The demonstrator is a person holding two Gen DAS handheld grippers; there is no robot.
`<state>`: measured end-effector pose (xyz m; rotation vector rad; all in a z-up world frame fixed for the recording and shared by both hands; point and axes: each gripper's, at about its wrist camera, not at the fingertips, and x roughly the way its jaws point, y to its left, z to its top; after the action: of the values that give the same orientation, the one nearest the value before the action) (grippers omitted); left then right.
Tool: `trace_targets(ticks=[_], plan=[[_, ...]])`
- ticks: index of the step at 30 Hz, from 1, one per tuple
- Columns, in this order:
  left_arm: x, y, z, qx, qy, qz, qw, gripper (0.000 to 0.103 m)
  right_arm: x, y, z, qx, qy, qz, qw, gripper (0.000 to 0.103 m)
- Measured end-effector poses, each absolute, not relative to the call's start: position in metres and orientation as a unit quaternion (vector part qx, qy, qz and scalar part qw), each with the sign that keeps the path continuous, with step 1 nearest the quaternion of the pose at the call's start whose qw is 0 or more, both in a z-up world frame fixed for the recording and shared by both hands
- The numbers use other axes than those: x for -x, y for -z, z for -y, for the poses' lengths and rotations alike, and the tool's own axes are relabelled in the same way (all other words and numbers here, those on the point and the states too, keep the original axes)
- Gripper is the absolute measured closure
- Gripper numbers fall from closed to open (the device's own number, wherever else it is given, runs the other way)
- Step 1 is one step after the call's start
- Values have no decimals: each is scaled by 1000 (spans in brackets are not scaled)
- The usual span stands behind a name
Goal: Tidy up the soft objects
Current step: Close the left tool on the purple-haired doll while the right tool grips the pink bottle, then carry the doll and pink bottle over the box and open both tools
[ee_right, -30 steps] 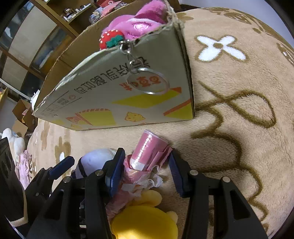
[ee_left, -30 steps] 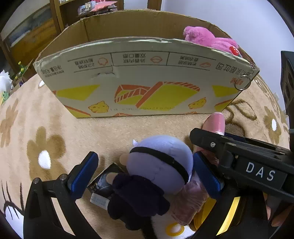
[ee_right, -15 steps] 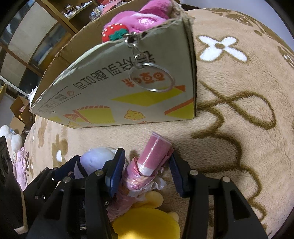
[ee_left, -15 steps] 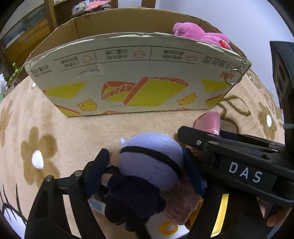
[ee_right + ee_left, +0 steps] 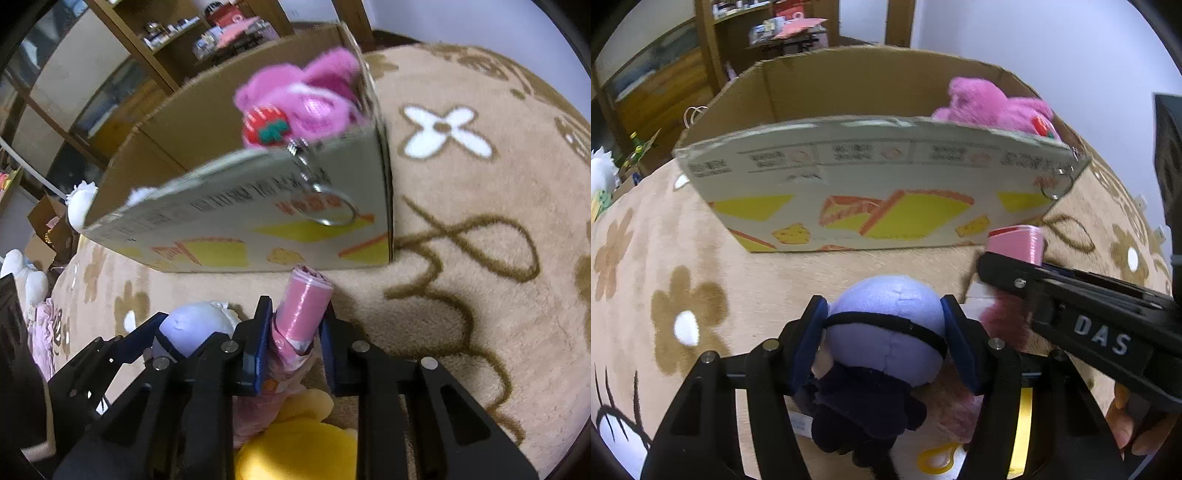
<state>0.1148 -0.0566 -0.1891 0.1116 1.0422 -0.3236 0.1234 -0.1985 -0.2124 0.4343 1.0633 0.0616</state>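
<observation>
My left gripper (image 5: 884, 341) is shut on a plush doll (image 5: 886, 332) with a lilac head, black band and dark body, lifted off the rug. My right gripper (image 5: 295, 332) is shut on a pink roll toy (image 5: 301, 308) with pink frills, also raised; the roll also shows in the left wrist view (image 5: 1019, 242). The cardboard box (image 5: 849, 192) stands just ahead, open at the top, with a pink plush (image 5: 993, 103) in its right corner. A key ring (image 5: 332, 210) hangs over the box's front wall.
A yellow plush (image 5: 295, 446) lies on the beige flower rug (image 5: 480, 258) under my right gripper. Wooden shelves (image 5: 768, 40) stand behind the box. White plush toys (image 5: 22, 273) and small boxes lie at the far left.
Both grippers closed on their toys, the left on the lilac doll, the right on the pink roll, and lifted them. The box top now sits lower in view.
</observation>
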Motion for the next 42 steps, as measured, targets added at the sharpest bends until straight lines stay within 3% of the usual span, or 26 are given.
trace_targets(ticks=[11,29,42], plan=[[-101,145,38,-40,111,-420,900,41,-96,171,213,-222,-23,-440,870,83],[-89,42,24,-7,108,-295,949,41,-74,66,204,-160,-14,-319,934,85],[-136,25,31,-53,87,-260,960,41,-105,22,198,-129,-30,-259,957,85]])
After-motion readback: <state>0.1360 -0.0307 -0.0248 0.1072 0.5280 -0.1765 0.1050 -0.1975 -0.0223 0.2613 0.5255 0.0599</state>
